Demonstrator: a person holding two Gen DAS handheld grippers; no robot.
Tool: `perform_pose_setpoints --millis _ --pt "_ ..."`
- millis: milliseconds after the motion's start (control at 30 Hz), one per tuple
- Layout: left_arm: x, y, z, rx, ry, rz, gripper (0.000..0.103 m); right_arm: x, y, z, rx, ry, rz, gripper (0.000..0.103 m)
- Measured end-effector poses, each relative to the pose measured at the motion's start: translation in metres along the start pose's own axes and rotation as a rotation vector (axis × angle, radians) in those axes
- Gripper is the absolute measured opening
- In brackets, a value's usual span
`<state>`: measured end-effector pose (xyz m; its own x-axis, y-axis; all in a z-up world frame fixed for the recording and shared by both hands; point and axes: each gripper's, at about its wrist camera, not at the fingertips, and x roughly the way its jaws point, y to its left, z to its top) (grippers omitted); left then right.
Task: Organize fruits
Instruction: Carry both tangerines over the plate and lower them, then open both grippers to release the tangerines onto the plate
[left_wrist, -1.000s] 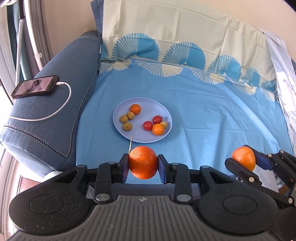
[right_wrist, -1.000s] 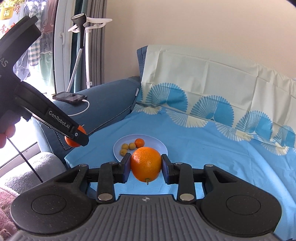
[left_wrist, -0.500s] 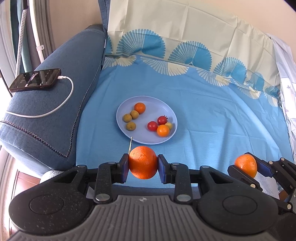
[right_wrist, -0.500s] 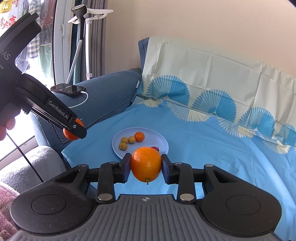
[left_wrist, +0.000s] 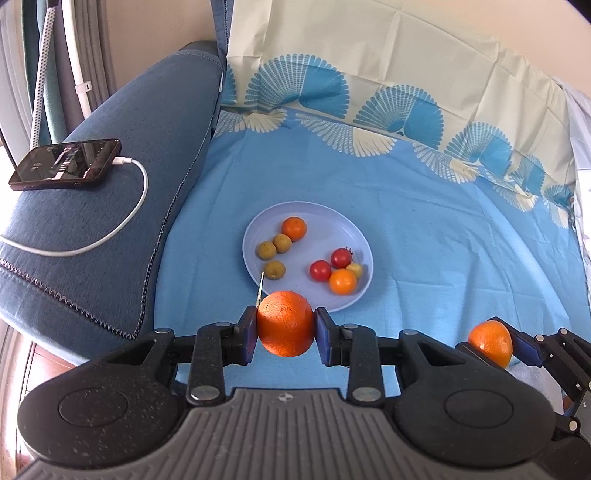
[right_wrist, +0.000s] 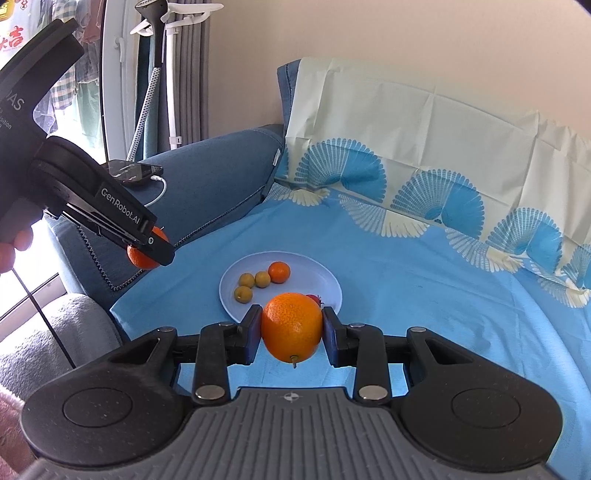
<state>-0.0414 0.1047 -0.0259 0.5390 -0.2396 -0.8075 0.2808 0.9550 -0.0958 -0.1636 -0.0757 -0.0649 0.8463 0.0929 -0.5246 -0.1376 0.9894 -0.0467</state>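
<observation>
Both tongs now sit closer to the plate (left_wrist: 354, 236) than a second ago, which looms larger in both wrist views, each pair clamped on an orange as before. The left tongs (left_wrist: 286, 328) grip a deep-orange, pitted orange with stem (left_wrist: 285, 323) between blue pads (left_wrist: 322, 332), just short of the plate's near rim. The right tongs (right_wrist: 291, 330) squeeze a brighter orange (right_wrist: 291, 326), stem nub pointing down, above the blue bedsheet (right_wrist: 424, 295). On the lilac plate lie a small tangerine (left_wrist: 294, 228), three olive-brown fruits (left_wrist: 274, 269) and a cluster of cherry tomatoes (left_wrist: 320, 270). A charging phone (left_wrist: 66, 163) rests on the sofa arm (left_wrist: 110, 206).
</observation>
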Motion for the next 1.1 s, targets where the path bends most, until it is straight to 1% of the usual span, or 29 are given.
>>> perform_pose_setpoints --millis 267,400,733,900,967,1033,1067,1100 --pt "0.04 0.002 0.025 -0.006 0.041 0.011 0.036 0.043 -0.008 0.013 0.021 0.027 0.01 0.036" --pt "0.066 0.001 0.038 -0.004 0.071 0.016 0.036 0.07 -0.013 0.018 0.028 0.045 0.016 0.036" --pt "0.143 0.0 0.067 0.0 0.138 0.017 0.036 0.158 -0.025 0.024 0.031 0.119 0.031 0.036" --pt "0.182 0.0 0.076 0.016 0.173 0.024 0.036 0.203 -0.025 0.019 0.001 0.178 0.05 0.036" --pt "0.194 0.0 0.079 0.016 0.187 0.034 0.036 0.217 -0.024 0.018 -0.013 0.193 0.059 0.036" --pt "0.204 0.0 0.083 0.021 0.195 0.027 0.036 0.23 -0.021 0.018 -0.031 0.208 0.07 0.036" --pt "0.207 0.0 0.086 0.026 0.198 0.021 0.037 0.236 -0.02 0.019 -0.039 0.21 0.075 0.036" --pt "0.208 0.0 0.088 0.03 0.191 0.014 0.051 0.241 -0.018 0.02 -0.049 0.21 0.075 0.036"
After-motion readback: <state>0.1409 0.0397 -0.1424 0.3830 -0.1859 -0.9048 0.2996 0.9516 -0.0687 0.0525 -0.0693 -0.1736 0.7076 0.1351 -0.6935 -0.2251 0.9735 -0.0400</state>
